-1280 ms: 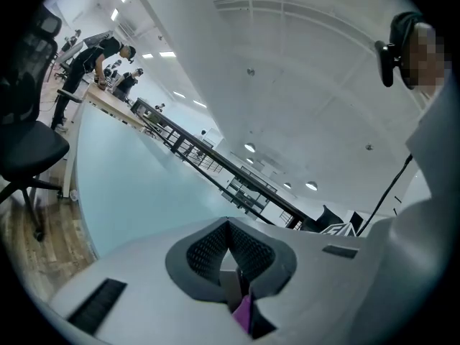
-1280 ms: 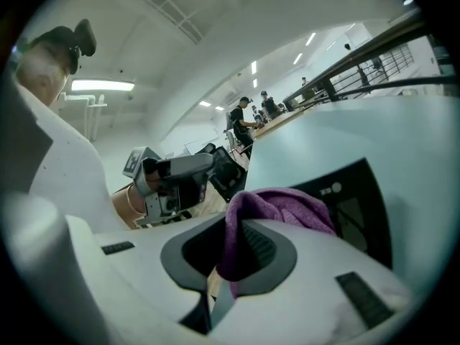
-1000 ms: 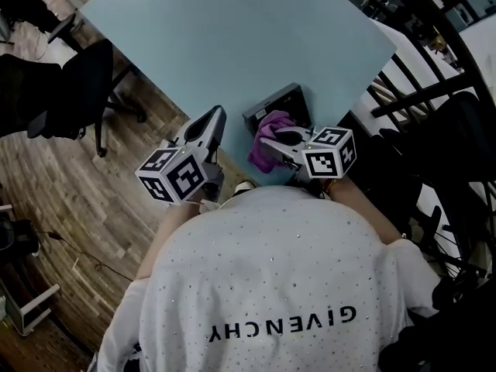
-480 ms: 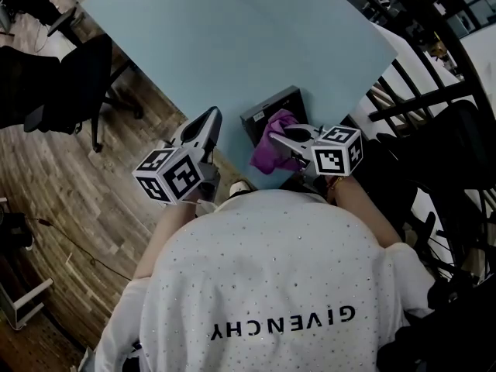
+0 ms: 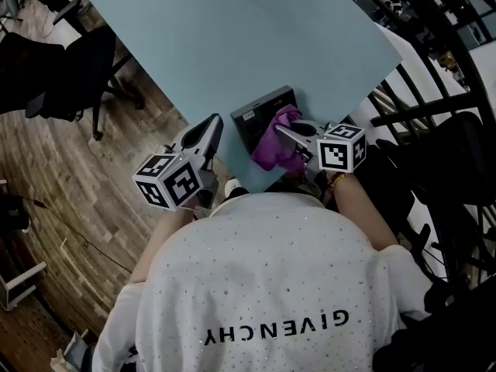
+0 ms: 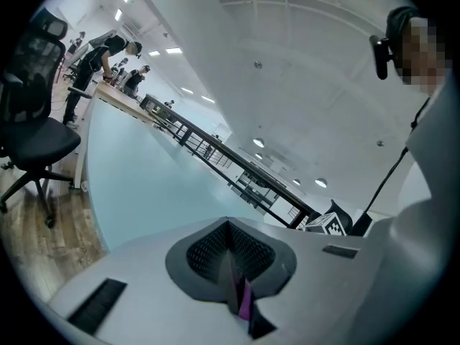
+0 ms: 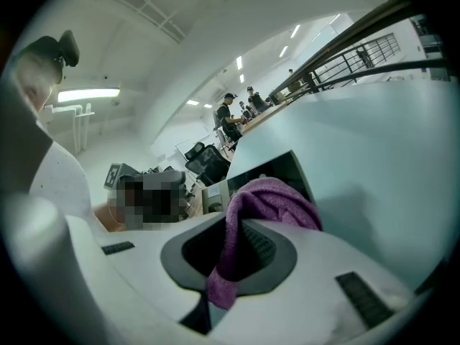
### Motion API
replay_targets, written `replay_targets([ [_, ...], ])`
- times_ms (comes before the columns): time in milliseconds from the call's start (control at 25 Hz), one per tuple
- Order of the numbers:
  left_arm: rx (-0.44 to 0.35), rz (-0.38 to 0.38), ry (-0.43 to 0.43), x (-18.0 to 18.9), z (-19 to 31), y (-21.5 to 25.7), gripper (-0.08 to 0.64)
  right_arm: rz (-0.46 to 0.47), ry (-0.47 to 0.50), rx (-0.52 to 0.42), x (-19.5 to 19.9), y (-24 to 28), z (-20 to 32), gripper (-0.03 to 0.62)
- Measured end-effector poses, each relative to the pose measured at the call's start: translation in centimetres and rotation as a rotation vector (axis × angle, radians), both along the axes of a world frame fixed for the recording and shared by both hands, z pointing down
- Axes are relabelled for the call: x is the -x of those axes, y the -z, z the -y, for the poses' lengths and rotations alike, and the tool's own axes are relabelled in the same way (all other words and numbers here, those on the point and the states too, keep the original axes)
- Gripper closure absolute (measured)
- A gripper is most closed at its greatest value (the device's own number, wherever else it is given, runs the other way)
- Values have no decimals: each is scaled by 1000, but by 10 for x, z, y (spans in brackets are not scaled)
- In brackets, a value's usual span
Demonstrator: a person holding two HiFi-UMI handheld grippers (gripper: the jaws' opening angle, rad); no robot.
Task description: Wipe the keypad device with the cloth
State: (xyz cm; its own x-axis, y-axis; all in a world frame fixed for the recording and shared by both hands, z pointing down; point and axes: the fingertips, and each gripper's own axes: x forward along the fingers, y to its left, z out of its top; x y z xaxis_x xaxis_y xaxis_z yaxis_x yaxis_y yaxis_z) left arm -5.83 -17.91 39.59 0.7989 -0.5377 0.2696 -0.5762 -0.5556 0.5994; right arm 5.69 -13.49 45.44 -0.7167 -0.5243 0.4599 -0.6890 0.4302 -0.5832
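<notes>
The dark keypad device lies near the front edge of the pale blue table. A purple cloth is draped over the device's right part and hangs toward the table edge. My right gripper is shut on the cloth, which folds over the jaws and trails between them; the device shows just beyond. My left gripper hovers left of the device at the table's edge, not touching it. Its jaws stand together, with only a thin purple sliver showing in the slit.
A black office chair stands on the wood floor left of the table. Black railings and dark furniture crowd the right side. Past the device the table top stretches away bare. People stand at a far desk.
The right gripper has carried the cloth a little forward, farther over the device. The left gripper has stayed beside the table edge, nearly still.
</notes>
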Motion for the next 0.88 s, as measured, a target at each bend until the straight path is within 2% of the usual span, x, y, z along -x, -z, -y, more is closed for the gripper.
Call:
replay_targets([
  [360, 44, 49, 139, 8, -28, -10, 560, 46, 1, 33, -35, -3, 1, 566],
  [600, 51, 46, 257, 9, -51, -11, 560, 89, -1, 27, -53, -6, 2, 566],
  [880, 60, 17, 301, -8, -86, -9, 560, 188, -44, 27, -74, -13, -1, 566],
])
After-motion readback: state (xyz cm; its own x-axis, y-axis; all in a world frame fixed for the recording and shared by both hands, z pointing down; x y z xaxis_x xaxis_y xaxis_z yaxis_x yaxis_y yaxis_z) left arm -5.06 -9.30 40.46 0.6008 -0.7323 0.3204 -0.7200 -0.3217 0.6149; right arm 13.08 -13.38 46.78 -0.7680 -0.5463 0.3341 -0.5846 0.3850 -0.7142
